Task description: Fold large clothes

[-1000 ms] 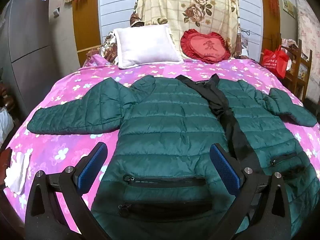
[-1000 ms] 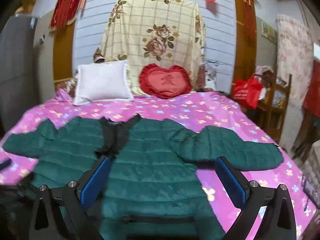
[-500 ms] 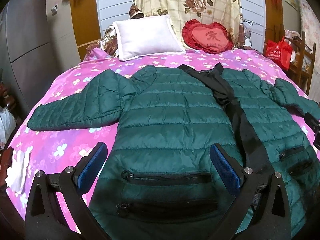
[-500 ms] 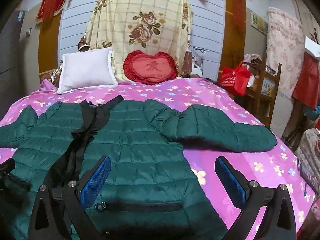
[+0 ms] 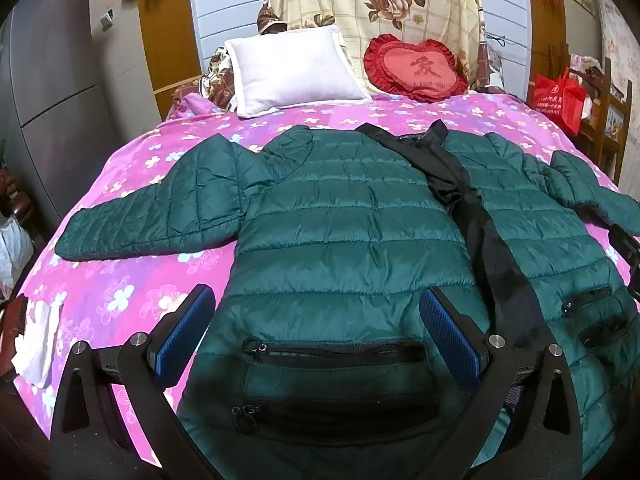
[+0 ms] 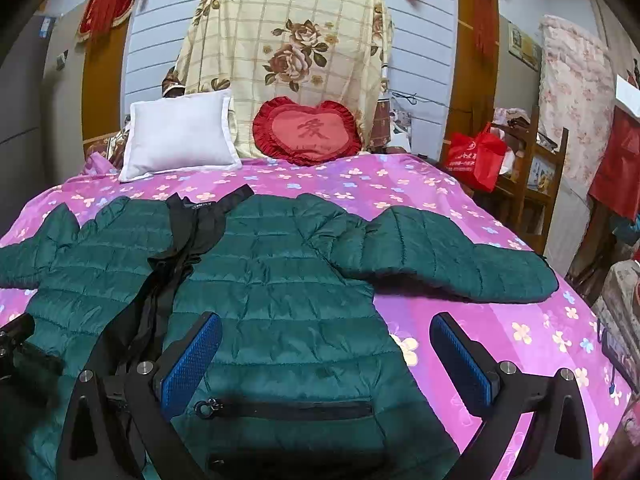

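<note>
- Left wrist view: the left tool (image 5: 318,322) hangs with its blue-padded fingers (image 5: 450,332) spread wide and nothing between them, low over the hem of a dark green quilted jacket (image 5: 344,232).
- The jacket lies face up and unzipped on the bed (image 5: 132,280), which has a pink flowered cover; its black lining (image 5: 480,236) shows as a strip down the open front.
- One sleeve (image 5: 156,212) stretches flat toward the bed's left edge; the other sleeve (image 5: 592,188) bends at the right.
- Two zipped pockets (image 5: 332,354) sit on the panel just beyond the tool.
- A white pillow (image 5: 292,70) and a red heart-shaped cushion (image 5: 416,68) lean at the head of the bed, and a red bag (image 5: 560,94) hangs at the right.
- Right wrist view: the right tool (image 6: 326,354) is likewise spread wide and empty, above the jacket's (image 6: 280,280) other front panel and the bedcover (image 6: 500,320) beside it.
- Its left finger (image 6: 192,364) is over green fabric; its right finger is over pink cover.
- The sleeve (image 6: 452,260) here lies out across the bed toward the right edge.
- A dark piece of the left tool (image 6: 16,344) shows at the left edge, on the jacket.
</note>
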`<act>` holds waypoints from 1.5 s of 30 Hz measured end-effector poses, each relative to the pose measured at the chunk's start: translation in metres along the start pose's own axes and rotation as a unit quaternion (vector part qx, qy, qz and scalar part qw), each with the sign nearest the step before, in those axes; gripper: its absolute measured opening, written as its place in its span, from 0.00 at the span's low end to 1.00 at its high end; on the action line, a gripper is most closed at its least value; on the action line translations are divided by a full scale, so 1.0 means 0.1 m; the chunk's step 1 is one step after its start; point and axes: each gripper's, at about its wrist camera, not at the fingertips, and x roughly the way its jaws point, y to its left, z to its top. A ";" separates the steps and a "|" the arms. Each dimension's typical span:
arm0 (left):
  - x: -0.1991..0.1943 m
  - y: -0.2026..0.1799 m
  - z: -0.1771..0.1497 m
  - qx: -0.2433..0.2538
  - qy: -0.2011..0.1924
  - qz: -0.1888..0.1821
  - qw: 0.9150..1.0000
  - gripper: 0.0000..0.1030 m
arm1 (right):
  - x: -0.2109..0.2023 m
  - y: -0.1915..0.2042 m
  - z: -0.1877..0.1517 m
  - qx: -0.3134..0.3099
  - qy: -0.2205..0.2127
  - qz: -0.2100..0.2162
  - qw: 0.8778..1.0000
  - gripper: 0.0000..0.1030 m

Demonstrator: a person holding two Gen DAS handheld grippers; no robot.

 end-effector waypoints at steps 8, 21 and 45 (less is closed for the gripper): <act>0.01 0.01 -0.01 0.001 0.003 0.004 1.000 1.00 | 0.02 0.04 0.00 -0.001 0.013 0.008 1.000 1.00; 0.11 -0.05 -0.02 0.006 0.015 0.026 1.000 1.00 | 0.15 -0.06 -0.04 0.018 0.065 -0.004 0.998 1.00; 0.24 -0.10 -0.08 0.017 0.041 0.000 0.999 1.00 | 0.17 -0.06 -0.05 0.023 0.068 -0.002 0.997 1.00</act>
